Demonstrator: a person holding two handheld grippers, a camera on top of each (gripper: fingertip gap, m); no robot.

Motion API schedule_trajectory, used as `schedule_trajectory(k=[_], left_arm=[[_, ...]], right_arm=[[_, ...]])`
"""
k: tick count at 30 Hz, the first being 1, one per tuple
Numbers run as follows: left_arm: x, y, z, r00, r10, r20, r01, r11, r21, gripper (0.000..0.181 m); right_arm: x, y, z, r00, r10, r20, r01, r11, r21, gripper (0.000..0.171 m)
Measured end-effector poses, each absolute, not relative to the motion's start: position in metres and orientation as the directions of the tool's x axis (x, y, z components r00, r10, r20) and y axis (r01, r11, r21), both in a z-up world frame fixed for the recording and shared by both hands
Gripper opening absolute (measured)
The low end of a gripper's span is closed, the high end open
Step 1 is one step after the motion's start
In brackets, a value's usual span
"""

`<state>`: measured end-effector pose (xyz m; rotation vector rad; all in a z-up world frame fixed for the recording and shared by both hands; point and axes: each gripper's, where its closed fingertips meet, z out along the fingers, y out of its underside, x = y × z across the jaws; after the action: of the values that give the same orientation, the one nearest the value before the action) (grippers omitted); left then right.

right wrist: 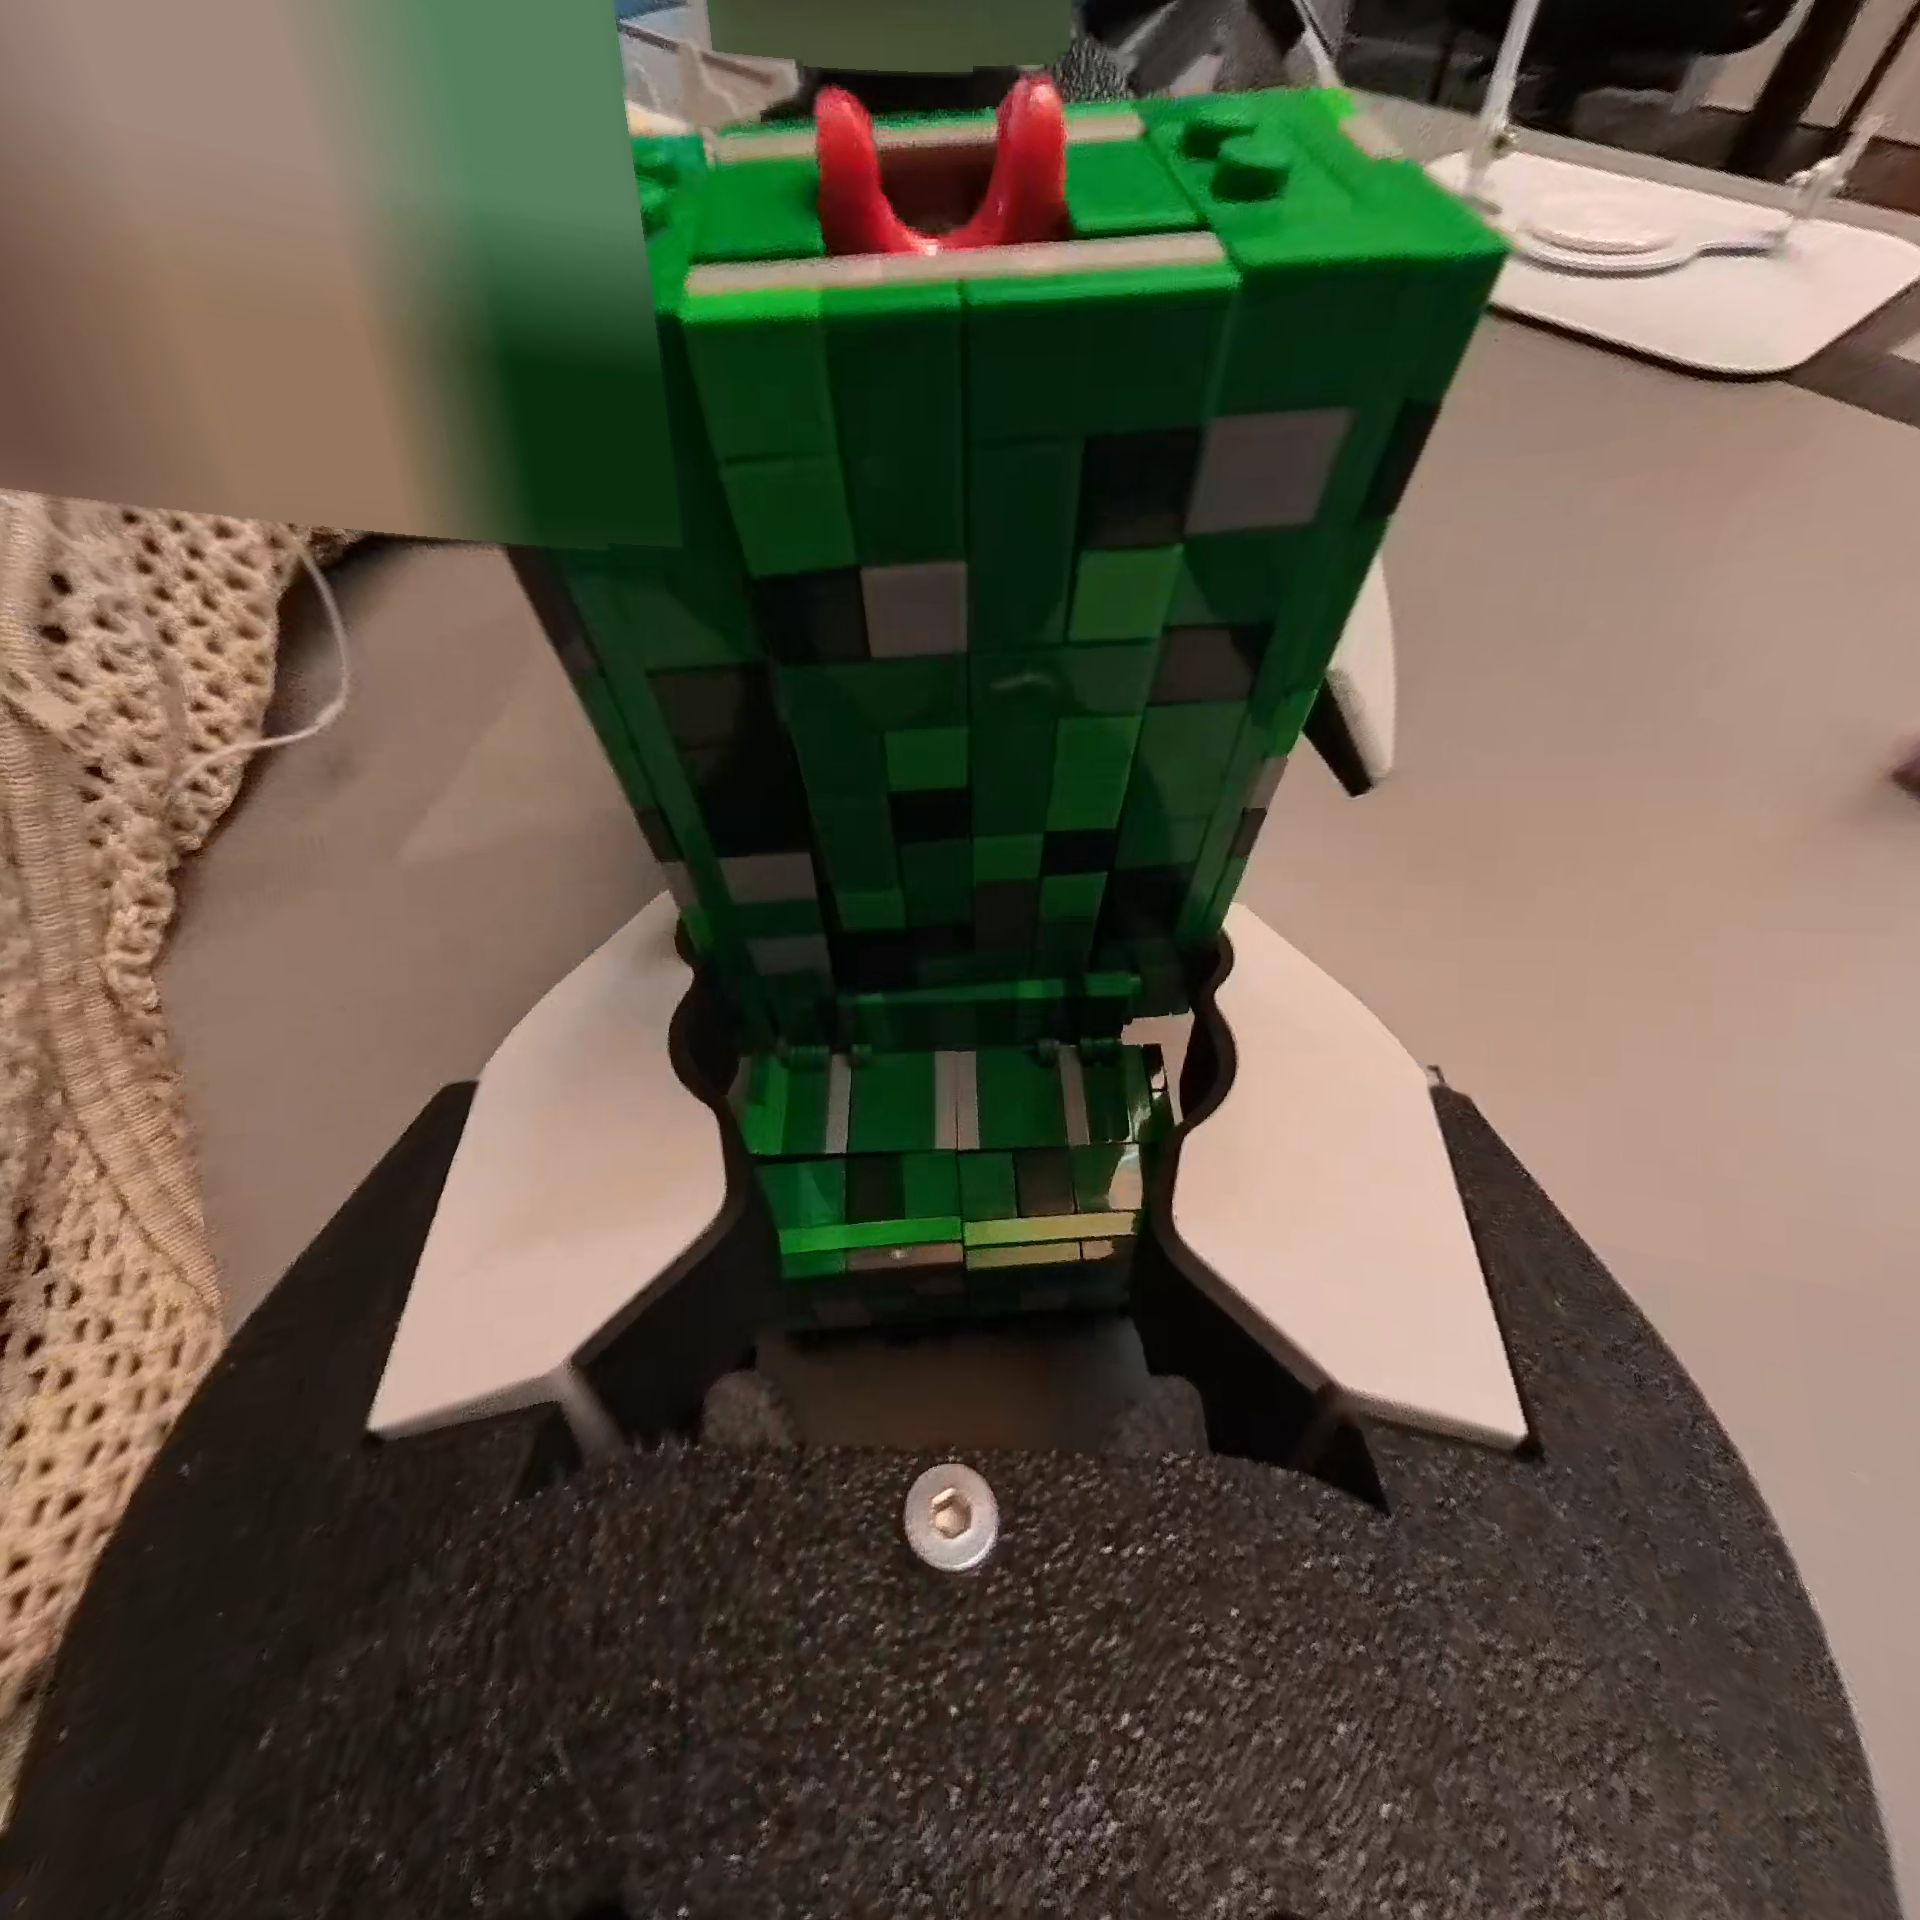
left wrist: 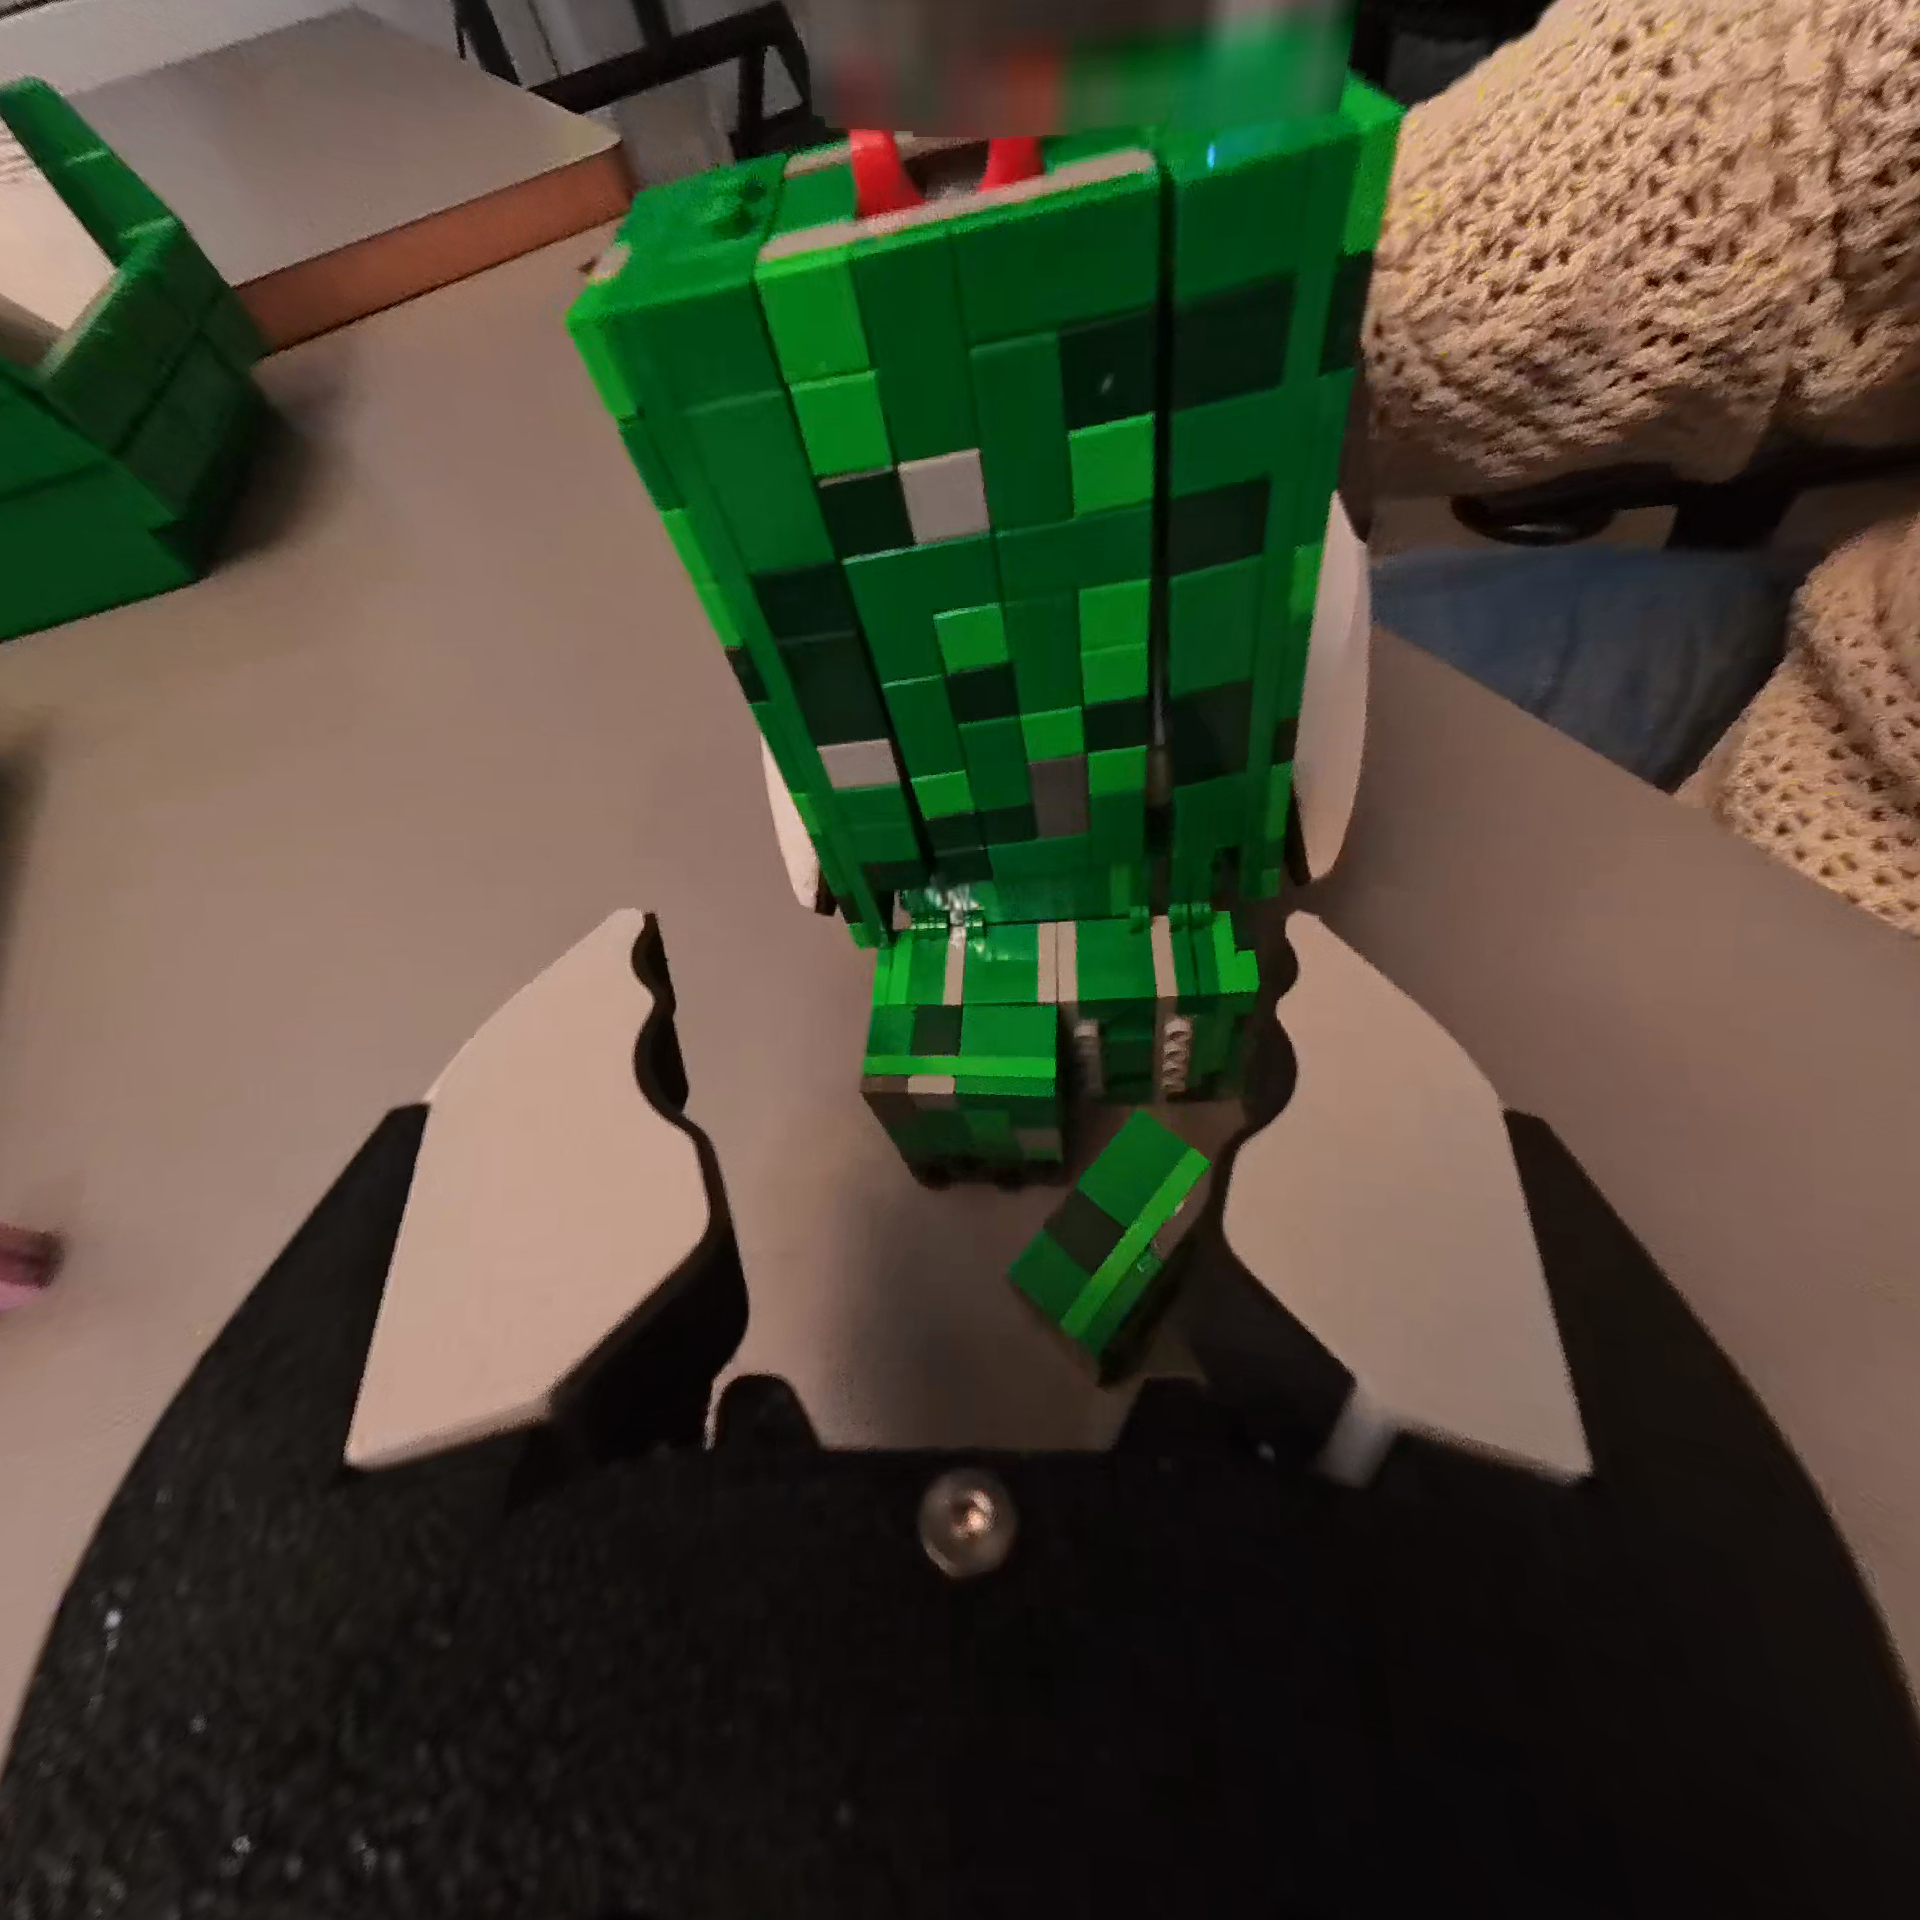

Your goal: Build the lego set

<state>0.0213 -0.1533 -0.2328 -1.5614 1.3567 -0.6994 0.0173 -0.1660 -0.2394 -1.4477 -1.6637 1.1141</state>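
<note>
The right tongs are closed on the feet of the tall green block figure, which stands upright at frame centre on the grey table. The left tongs are spread wide at the figure's opposite feet; a small loose green piece leans against the right-hand finger, not clamped.

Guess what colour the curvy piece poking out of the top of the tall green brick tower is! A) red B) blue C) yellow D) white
A: the curvy piece sticking out of the slot on top of the green tower is bright red, with two prongs.
</note>
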Motion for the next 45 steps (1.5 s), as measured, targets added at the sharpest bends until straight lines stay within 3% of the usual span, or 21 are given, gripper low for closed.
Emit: schedule_trajectory(k=[5,8,10,11,25,27,29,33,45], left_arm=[[0.022,-0.158,-0.238,0.243,-0.961,-0.130,-0.479,-0.003,-0.878,0.098],[0.019,-0.153,-0.262,0.250,-0.952,-0.180,-0.592,-0.003,-0.806,0.110],[0.022,-0.157,-0.273,0.215,-0.956,-0.202,-0.630,0.023,-0.777,0.099],[0.024,-0.159,-0.272,0.199,-0.957,-0.213,-0.627,0.042,-0.778,0.089],[0.025,-0.164,-0.269,0.182,-0.965,-0.188,-0.612,0.039,-0.790,0.086],[0.027,-0.164,-0.262,0.206,-0.963,-0.176,-0.570,0.028,-0.821,0.106],[0.030,-0.165,-0.251,0.201,-0.963,-0.179,-0.519,0.050,-0.853,0.109],[0.035,-0.167,-0.233,0.202,-0.951,-0.233,-0.457,0.119,-0.881,0.090],[0.039,-0.167,-0.232,0.201,-0.963,-0.178,-0.445,0.072,-0.893,0.085]], right_arm=[[0.019,-0.165,-0.239,-0.196,0.979,-0.049,0.416,0.038,-0.909,0.086],[0.019,-0.165,-0.239,-0.202,0.978,-0.046,0.416,0.044,-0.908,0.086],[0.020,-0.164,-0.239,-0.186,0.982,-0.043,0.416,0.039,-0.908,0.086],[0.020,-0.162,-0.239,-0.172,0.984,-0.042,0.417,0.035,-0.908,0.086],[0.025,-0.160,-0.240,-0.101,0.994,-0.045,0.426,0.002,-0.905,0.084],[0.025,-0.160,-0.240,-0.103,0.994,-0.041,0.425,0.007,-0.905,0.084],[0.025,-0.160,-0.240,-0.104,0.994,-0.039,0.425,0.009,-0.905,0.084],[0.026,-0.160,-0.240,-0.103,0.994,-0.032,0.425,0.015,-0.905,0.084],[0.028,-0.158,-0.240,-0.103,0.994,-0.031,0.423,0.016,-0.906,0.082]])
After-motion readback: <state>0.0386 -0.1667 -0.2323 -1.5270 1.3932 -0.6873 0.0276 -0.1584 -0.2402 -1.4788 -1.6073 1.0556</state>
